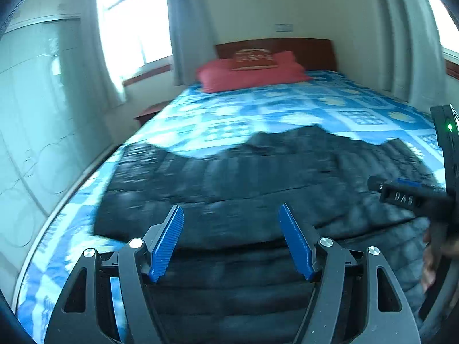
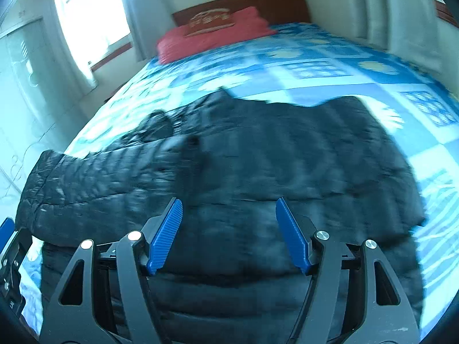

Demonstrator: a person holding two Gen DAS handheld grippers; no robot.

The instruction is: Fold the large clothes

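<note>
While the black quilted coat (image 1: 258, 177) lies spread across the blue patterned bed (image 1: 287, 109), we hold the left tongs (image 1: 231, 240) and the right tongs (image 2: 229, 235) above its near edge, both spread wide with nothing between their blue pads.

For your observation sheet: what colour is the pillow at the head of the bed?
The pillow is red, clearest in the left wrist view.

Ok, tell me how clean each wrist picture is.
Left wrist: window blown out, jacket smeared by motion, gripper fingers sharp. Right wrist: pillow and bedspread blurred, fisheye bends the bed edges.
</note>
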